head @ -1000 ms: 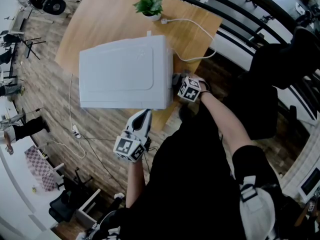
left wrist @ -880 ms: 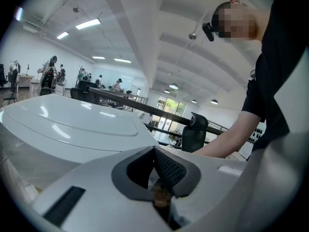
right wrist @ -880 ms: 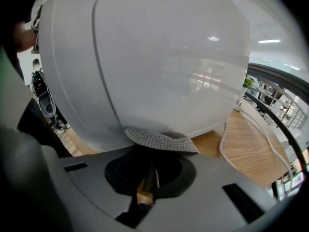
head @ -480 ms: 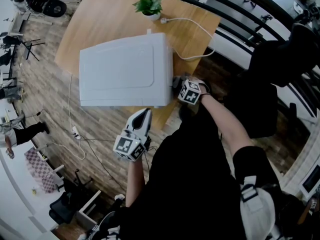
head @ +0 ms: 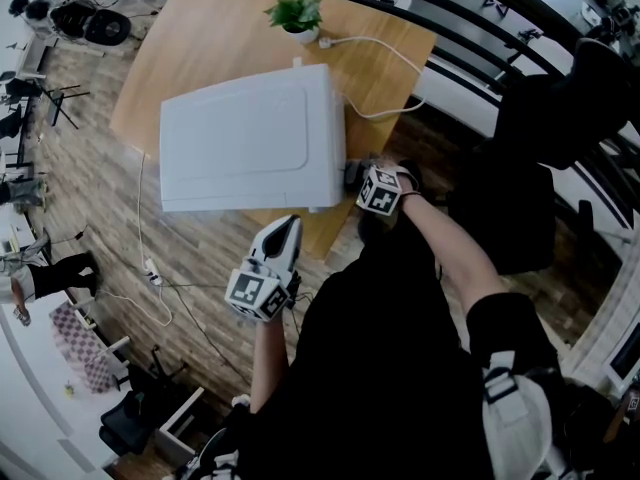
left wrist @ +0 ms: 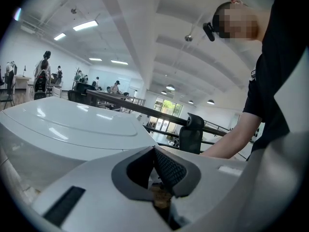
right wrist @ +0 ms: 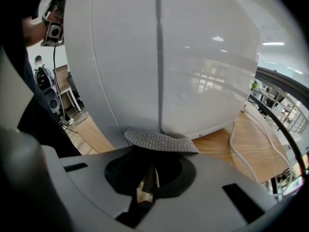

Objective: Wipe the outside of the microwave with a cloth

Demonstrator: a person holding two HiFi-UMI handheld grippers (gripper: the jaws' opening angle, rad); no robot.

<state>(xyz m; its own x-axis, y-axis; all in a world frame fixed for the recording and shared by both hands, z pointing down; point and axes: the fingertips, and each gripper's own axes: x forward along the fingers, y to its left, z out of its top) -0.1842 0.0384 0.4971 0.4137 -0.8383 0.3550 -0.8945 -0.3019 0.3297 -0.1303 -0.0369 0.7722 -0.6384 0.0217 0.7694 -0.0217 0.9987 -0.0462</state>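
Note:
The white microwave (head: 250,148) stands on a wooden table (head: 200,48). In the right gripper view its side wall (right wrist: 159,57) fills the frame. My right gripper (head: 362,176) is at the microwave's right side, near the front corner, shut on a grey knitted cloth (right wrist: 159,140). The cloth (head: 351,174) lies pressed against that wall. My left gripper (head: 288,226) hangs below the table's front edge, pointing up at the microwave, apart from it. Its jaws (left wrist: 157,153) are shut with nothing between them.
A small potted plant (head: 300,13) stands at the table's far edge. A white power cable (head: 390,58) loops across the table behind the microwave. A black office chair (head: 520,208) is at the right, and a thin cable (head: 150,268) trails on the wood floor at the left.
My right gripper has slid a little toward me along the microwave's right side with the cloth. The left gripper has barely moved.

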